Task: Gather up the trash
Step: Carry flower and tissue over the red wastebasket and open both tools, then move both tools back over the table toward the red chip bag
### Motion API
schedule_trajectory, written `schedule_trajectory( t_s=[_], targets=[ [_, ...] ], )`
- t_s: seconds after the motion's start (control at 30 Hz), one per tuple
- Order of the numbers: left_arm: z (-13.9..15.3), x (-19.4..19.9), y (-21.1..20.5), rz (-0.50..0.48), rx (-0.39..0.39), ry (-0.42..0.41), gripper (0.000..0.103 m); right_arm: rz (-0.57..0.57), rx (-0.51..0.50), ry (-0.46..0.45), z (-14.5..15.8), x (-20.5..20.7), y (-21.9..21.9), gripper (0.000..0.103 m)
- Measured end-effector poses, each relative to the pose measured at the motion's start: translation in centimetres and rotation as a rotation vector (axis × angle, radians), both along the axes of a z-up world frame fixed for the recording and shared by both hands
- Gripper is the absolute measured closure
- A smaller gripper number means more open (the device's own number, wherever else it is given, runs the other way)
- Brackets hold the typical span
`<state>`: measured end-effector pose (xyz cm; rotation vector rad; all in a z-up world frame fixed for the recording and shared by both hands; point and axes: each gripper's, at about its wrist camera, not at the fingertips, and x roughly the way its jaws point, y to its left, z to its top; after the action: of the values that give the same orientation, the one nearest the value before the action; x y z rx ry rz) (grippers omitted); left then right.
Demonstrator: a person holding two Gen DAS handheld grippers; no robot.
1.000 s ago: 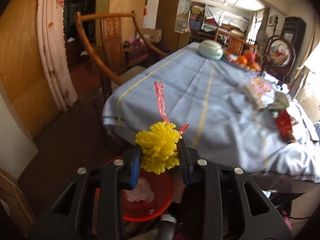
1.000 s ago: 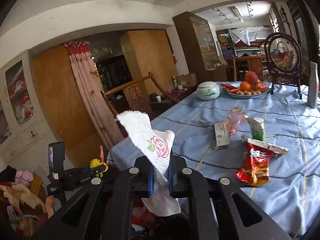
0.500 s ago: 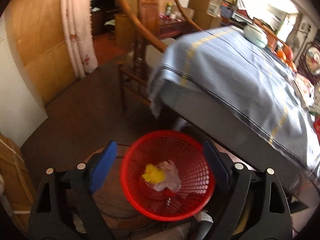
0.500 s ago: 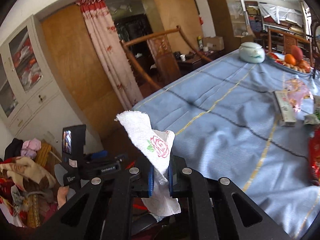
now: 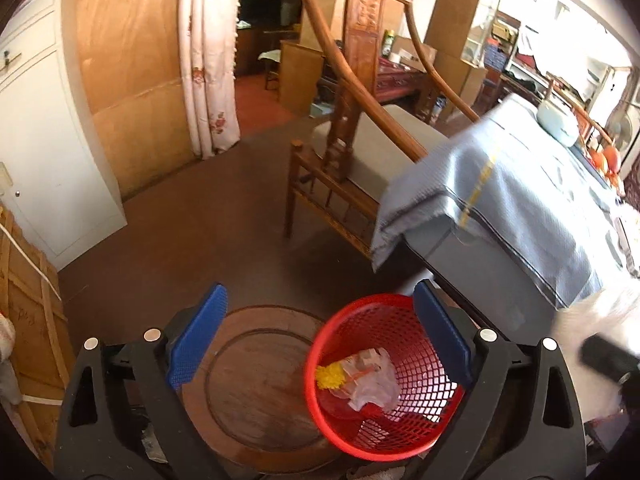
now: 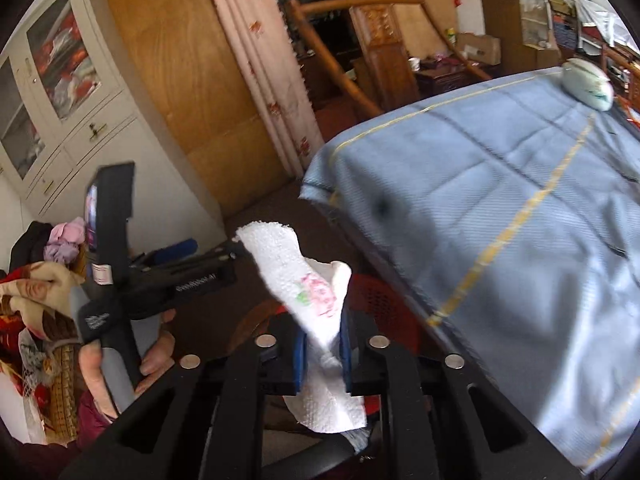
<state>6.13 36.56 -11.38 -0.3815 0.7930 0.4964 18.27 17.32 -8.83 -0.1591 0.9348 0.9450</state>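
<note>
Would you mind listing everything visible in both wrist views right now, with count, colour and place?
Waste basket: one, red mesh, on the round wooden stand beside the table.
Yellow pom-pom: one, yellow, inside the basket.
Crumpled wrapper: one, whitish, inside the basket next to the pom-pom.
Paper napkin: one, white with a pink rose print, clamped in the right gripper.
Round wooden stand: one, brown, under the basket.
Tablecloth: one, blue with yellow stripes, over the table.
Lidded jar: one, pale green-white, far end of the table.
Wooden chair: one, brown, at the table end.
Curtain: one, pink floral, at the doorway.
Left gripper: open, above the basket.
Right gripper: shut on the napkin.
</note>
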Motion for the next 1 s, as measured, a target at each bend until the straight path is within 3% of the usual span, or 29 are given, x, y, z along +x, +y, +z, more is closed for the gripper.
schedule_trajectory(
  t_s=[0.03,0.1,0.6,1.0],
  targets=[
    [0.2,-0.2,0.2,0.007,0.004,-0.004,0.012,-0.003,-0.003,-0.005,-0.1,0.0,0.2,0.059],
    [0.4,0.1,0.7,0.017,0.006,-0.009,0.012,-0.008,-0.011,-0.029,-0.2,-0.1,0.6,0.053],
    [1.8,1.1,-1.2,-0.021,0.013,-0.026,0.012,-0.082,0.052,-0.108,2.5,-0.6,-3.9,0.049],
    [6.6,1.0,-6.5,-0.112,0.095,-0.105,0.01,-0.184,0.145,-0.189,6.2,-1.5,-10.3,0.043]
  ],
)
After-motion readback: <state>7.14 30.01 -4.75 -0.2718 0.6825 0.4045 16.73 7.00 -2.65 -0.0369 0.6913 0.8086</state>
